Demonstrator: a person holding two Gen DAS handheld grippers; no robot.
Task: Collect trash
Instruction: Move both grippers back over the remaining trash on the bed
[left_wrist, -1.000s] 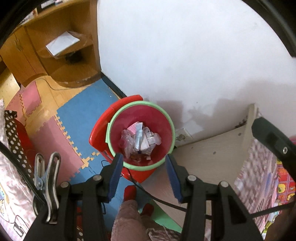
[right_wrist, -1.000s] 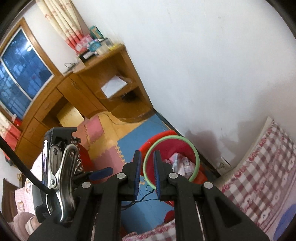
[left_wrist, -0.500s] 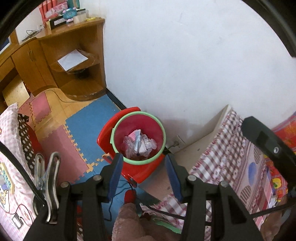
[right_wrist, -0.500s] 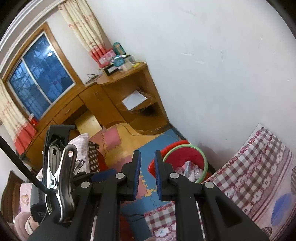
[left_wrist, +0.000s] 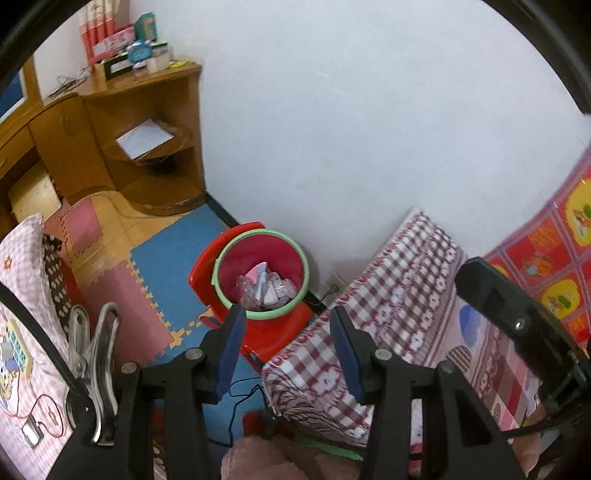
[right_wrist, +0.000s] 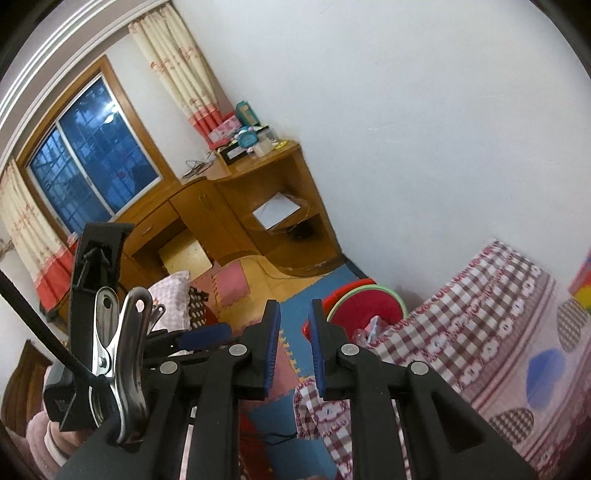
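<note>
A red bin with a green rim (left_wrist: 221, 258) stands on the floor against the white wall, beside the bed. Crumpled wrappers and plastic trash (left_wrist: 264, 288) lie in its bottom. My left gripper (left_wrist: 286, 312) hangs high above and in front of the bin, open, with nothing between its blue pads. In the right wrist view the bin (right_wrist: 369, 299) sits low at the bed's corner, with some of its trash (right_wrist: 375, 325) showing. My right gripper (right_wrist: 295, 306) keeps a narrow gap between its pads, which hold nothing.
A bed with a red-and-white checked sheet (left_wrist: 406, 295) fills the right side. A wooden corner desk (left_wrist: 147, 110) with shelves stands at the back left. Blue and pink foam mats (left_wrist: 173, 251) cover the floor, a black cable (left_wrist: 240, 391) lies near the bed, and a pillow (left_wrist: 22, 258) is at left.
Both grippers have pulled up and back from the bin, which now looks smaller and lower. The checked bed has come into view. The right jaws stand slightly wider apart.
</note>
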